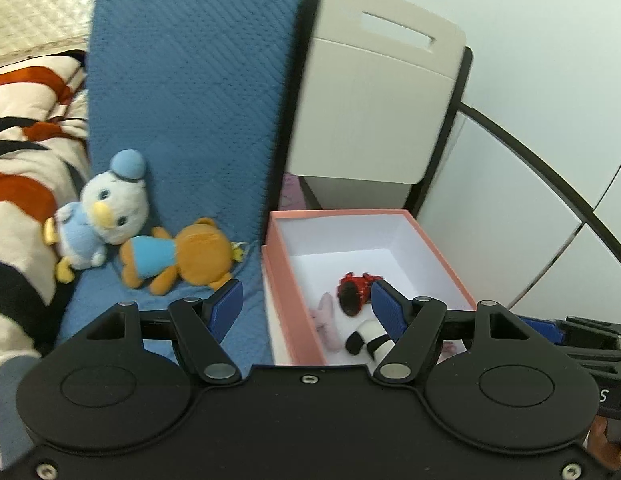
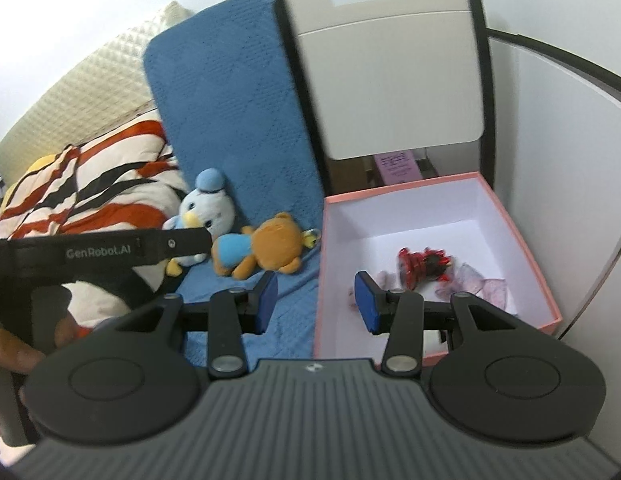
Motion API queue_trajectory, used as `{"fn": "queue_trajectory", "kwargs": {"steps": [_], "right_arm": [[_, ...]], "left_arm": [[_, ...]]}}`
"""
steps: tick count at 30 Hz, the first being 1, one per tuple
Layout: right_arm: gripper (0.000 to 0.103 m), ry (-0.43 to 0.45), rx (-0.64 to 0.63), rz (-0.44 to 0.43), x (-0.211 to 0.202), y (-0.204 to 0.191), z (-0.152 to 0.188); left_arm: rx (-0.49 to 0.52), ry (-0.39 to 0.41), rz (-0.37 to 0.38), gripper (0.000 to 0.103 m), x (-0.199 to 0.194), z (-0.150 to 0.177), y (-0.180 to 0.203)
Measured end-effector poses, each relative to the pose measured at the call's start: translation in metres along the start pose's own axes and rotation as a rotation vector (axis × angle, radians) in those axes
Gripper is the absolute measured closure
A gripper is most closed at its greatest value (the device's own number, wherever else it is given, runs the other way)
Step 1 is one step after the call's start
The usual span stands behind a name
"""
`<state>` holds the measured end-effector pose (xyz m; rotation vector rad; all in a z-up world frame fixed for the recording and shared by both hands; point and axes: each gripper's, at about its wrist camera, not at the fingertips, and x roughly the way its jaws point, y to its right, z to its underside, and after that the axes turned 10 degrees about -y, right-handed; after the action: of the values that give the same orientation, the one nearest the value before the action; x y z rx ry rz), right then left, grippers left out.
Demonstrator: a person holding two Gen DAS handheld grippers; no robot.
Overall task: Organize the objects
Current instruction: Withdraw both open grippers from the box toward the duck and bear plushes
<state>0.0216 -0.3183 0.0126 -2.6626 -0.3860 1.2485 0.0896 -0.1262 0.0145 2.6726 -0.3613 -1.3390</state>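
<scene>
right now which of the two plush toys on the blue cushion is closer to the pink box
The orange bear in the light blue shirt; it lies nearest the pink box. The white duck with the blue cap sits farther left.

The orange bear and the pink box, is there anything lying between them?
Only a small yellow keychain charm at the orange bear's head, then bare blue cover up to the pink box's wall. The right wrist view shows it best.
</scene>
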Motion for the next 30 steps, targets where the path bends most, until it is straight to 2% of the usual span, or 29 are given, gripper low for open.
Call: {"fn": "queue_trajectory", "kwargs": {"steps": [15,30], "right_arm": [[0.057,-0.017,-0.060,-0.056,0.002,-0.076,0.039],[0.057,-0.041,-0.068,-0.072,0.016,-0.111,0.067]], "left_arm": [[-0.060,0.043,-0.052,0.033,-0.059,0.053,-0.062],[-0.118,0.077,-0.088,0.032,-0.088,0.090,-0.111]]}}
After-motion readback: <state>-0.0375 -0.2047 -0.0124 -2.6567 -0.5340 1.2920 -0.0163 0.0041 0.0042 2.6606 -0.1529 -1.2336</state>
